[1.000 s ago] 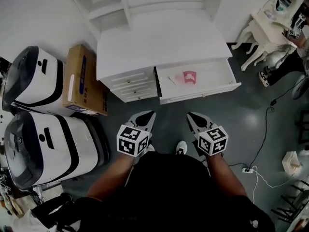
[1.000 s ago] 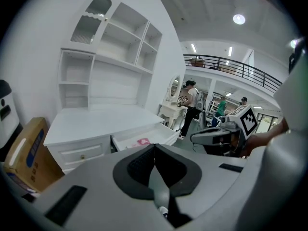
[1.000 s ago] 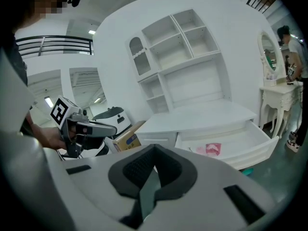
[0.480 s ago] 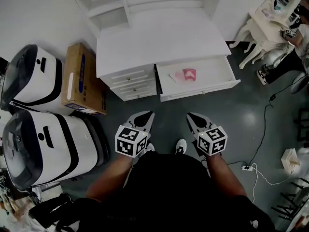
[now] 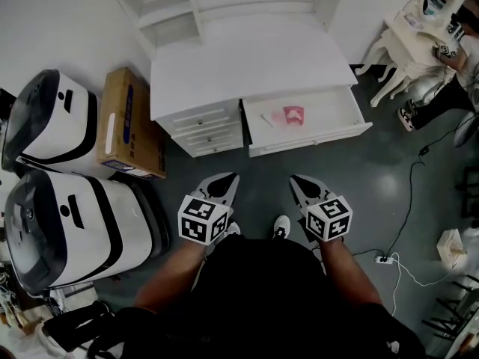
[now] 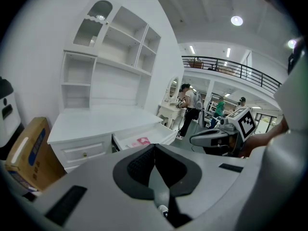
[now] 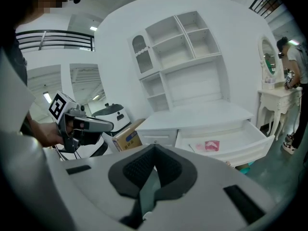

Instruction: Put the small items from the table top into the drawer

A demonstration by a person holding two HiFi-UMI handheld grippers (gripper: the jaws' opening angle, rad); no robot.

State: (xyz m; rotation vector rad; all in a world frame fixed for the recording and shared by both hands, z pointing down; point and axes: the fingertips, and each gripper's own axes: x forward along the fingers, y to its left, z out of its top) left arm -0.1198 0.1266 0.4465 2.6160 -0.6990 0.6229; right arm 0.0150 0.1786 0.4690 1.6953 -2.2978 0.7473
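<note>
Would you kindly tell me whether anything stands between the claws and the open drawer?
Nothing visible does. Only bare grey floor lies between the left claw, the right claw and the open drawer. The cardboard box stands off to the left, beside the desk.

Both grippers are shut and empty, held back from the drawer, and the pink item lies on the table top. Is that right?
Not quite. The pink item lies inside the open drawer, not on the table top; the head view shows it. The rest holds: the left gripper and the right gripper are shut, empty and held back from the drawer.
</note>
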